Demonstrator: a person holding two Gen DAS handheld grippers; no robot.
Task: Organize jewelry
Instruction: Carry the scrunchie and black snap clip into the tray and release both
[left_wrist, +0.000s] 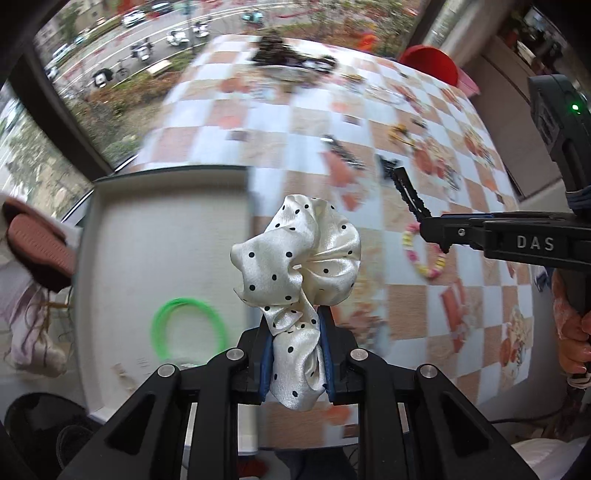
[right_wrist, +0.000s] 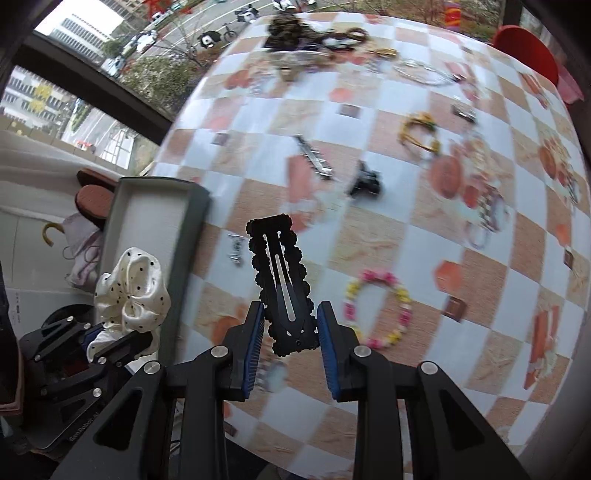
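Note:
My left gripper (left_wrist: 295, 325) is shut on a cream satin scrunchie with black dots (left_wrist: 299, 258), held in the air at the right edge of a grey tray (left_wrist: 110, 192). A green ring (left_wrist: 188, 328) lies in that tray. My right gripper (right_wrist: 290, 314) is shut on a black snap hair clip (right_wrist: 282, 284), lifted above the checkered tablecloth. In the right wrist view the scrunchie (right_wrist: 129, 291) and left gripper show at lower left beside the tray (right_wrist: 122, 206). In the left wrist view the right gripper (left_wrist: 430, 221) holds the clip (left_wrist: 410, 192) at right.
Scattered over the tablecloth: a pink-and-yellow bead bracelet (right_wrist: 376, 310), a black claw clip (right_wrist: 365, 181), a silver clip (right_wrist: 314, 155), a yellow hair tie (right_wrist: 421, 136) and a dark pile at the far edge (right_wrist: 291, 29). A red chair (right_wrist: 528, 48) stands behind.

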